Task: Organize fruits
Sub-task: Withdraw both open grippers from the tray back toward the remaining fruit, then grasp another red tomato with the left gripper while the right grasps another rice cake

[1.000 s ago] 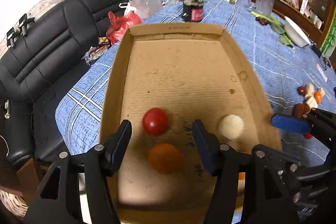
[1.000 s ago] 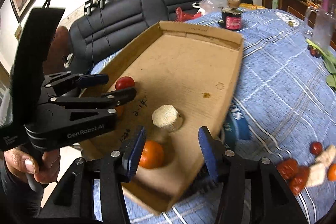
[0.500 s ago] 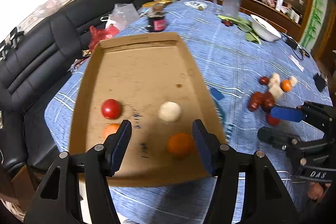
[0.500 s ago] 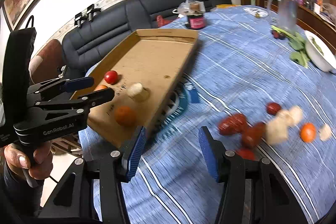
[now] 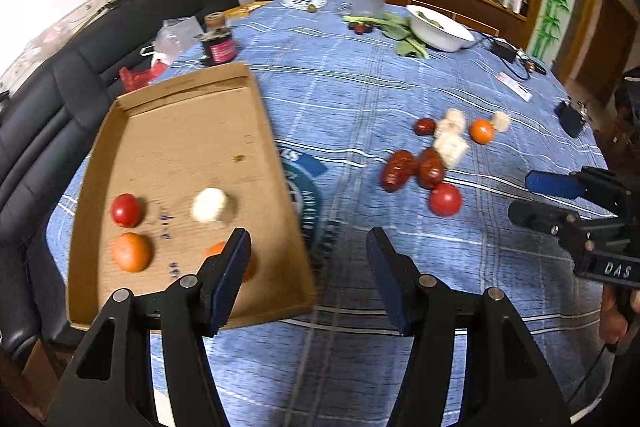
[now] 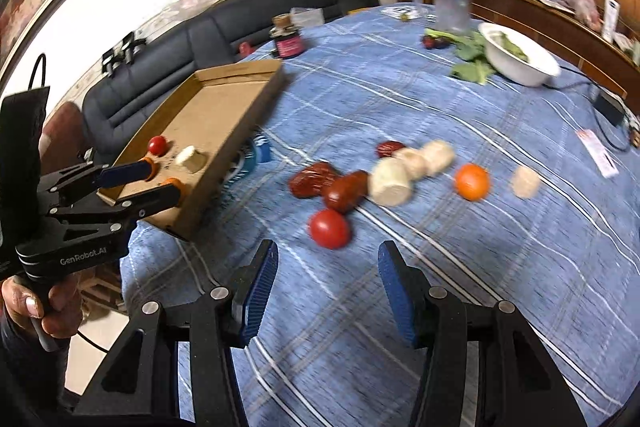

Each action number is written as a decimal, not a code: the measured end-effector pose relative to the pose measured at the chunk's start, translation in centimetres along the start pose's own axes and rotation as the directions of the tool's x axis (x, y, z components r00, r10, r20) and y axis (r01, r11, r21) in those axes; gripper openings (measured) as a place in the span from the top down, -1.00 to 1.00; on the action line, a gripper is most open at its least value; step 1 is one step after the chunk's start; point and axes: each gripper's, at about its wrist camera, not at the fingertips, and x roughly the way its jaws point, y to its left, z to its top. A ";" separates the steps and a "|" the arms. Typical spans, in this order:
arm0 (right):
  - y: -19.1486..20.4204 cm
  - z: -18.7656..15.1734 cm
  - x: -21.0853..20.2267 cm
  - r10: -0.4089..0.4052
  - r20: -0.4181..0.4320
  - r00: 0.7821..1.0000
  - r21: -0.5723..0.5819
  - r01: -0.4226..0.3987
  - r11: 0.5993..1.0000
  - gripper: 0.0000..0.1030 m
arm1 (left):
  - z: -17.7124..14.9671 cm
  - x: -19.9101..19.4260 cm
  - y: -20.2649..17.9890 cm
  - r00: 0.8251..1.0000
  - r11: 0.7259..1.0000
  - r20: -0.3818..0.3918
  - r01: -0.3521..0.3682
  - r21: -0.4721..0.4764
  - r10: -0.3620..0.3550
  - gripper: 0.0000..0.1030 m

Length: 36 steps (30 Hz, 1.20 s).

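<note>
Both tongs swung off cardboard tray (image 5: 260,131) | L tongs (image 5: 308,259) "GenRobot.AI", R tongs (image 6: 326,281) "DAS" | both part-open, empty

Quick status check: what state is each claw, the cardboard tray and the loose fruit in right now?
left claw: open, empty
right claw: open, empty
cardboard tray: lidless, holding four pieces
red tomato on cloth: loose, outside tray
orange on cloth: loose, outside tray
white bowl: upright

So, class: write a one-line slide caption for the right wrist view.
Open right gripper hovers near a tomato on the blue tablecloth.
</note>
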 end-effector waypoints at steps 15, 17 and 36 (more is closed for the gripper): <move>-5.6 -1.6 -1.4 -0.055 0.011 0.998 0.083 0.054 0.995 -0.05 | 0.3 1.1 -4.5 0.988 0.989 -0.049 0.146 0.035 -0.145 -0.14; -6.5 -1.3 -1.1 -0.069 0.011 0.998 0.089 0.068 0.994 -0.05 | 0.4 1.4 -5.1 0.988 0.988 -0.055 0.147 0.040 -0.145 -0.14; -15.5 4.0 5.2 -0.148 -0.007 0.989 0.168 0.147 0.975 -0.04 | 2.0 7.5 -8.8 0.971 0.983 -0.158 0.183 0.001 -0.180 -0.14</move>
